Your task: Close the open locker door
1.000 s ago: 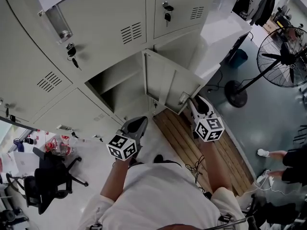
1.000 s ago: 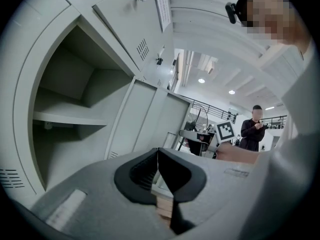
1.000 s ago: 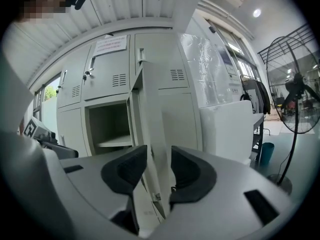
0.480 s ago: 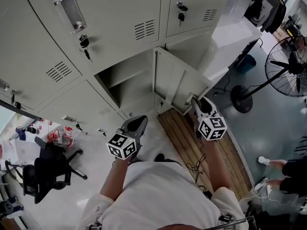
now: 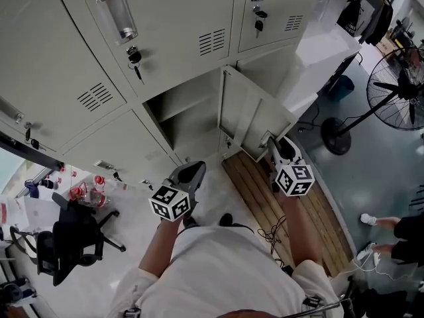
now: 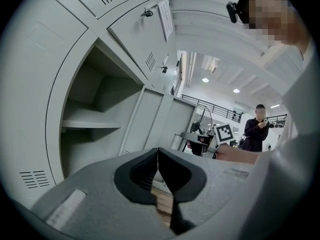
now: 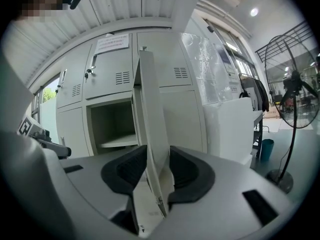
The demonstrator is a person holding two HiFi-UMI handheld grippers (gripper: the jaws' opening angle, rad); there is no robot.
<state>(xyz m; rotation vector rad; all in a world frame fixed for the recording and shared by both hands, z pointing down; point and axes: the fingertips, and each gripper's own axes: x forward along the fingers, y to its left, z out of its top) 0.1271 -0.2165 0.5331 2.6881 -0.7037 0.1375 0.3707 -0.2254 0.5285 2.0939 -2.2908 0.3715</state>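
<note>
The open locker door [image 5: 248,114] stands swung out from its empty compartment [image 5: 189,114] in the lower row of grey lockers. My right gripper [image 5: 273,142] is at the door's free edge near the latch. In the right gripper view the door [image 7: 150,109] passes edge-on between the jaws of my right gripper [image 7: 157,169], with a pad close against each face. My left gripper [image 5: 192,171] hangs lower left, in front of the closed neighbouring locker, apart from the door. In its own view my left gripper [image 6: 158,152] is shut with nothing between its jaws, and the compartment's shelf [image 6: 90,126] shows beyond.
A wooden pallet [image 5: 265,191] lies on the floor under the door. To the right are a white cabinet [image 5: 318,52], a standing fan [image 5: 397,85] and a bystander's feet [image 5: 391,224]. At lower left stands an office chair [image 5: 66,240]. Keys hang in the upper locker doors [image 5: 136,61].
The head view has shifted, so the lockers sit further right and lower in the picture. My right gripper has stayed at the door's edge. The left gripper has barely moved.
</note>
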